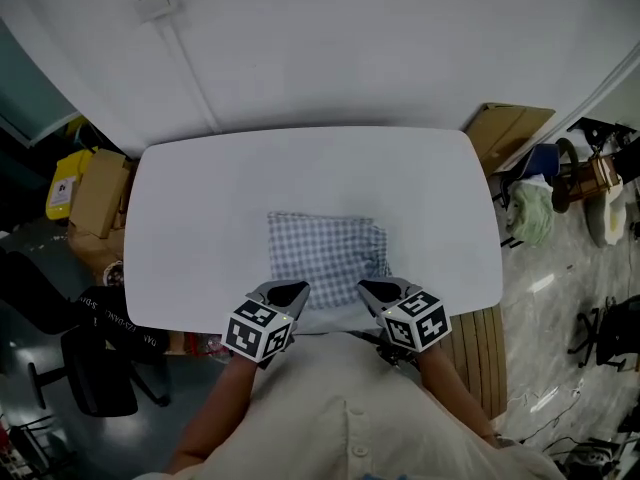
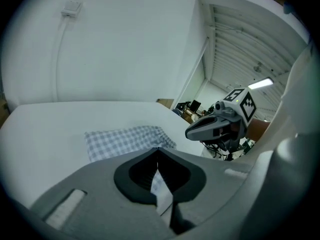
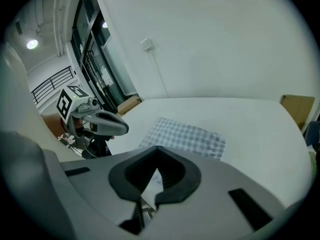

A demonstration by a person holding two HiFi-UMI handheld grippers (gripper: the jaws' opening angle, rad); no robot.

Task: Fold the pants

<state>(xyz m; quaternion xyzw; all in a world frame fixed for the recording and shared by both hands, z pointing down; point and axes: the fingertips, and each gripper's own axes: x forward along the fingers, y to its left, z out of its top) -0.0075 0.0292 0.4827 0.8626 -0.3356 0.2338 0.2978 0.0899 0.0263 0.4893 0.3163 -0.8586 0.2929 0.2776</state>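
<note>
The blue-and-white checked pants (image 1: 325,248) lie folded into a small rectangle on the white table (image 1: 200,198), close to its near edge. My left gripper (image 1: 295,290) holds the near left corner of the cloth, and my right gripper (image 1: 368,288) holds the near right corner. In the left gripper view the jaws (image 2: 158,149) are shut with a strip of checked cloth pinched between them; the pants (image 2: 125,140) lie beyond, and the right gripper (image 2: 192,132) shows to the right. In the right gripper view the jaws (image 3: 157,148) are likewise shut on cloth, ahead of the pants (image 3: 185,136) and the left gripper (image 3: 122,129).
Cardboard boxes (image 1: 100,193) and a yellow container (image 1: 65,183) stand off the table's left side. A black chair (image 1: 90,358) sits at the near left. More cardboard (image 1: 505,133) and a pale green bundle (image 1: 530,213) lie at the right. A white wall runs behind the table.
</note>
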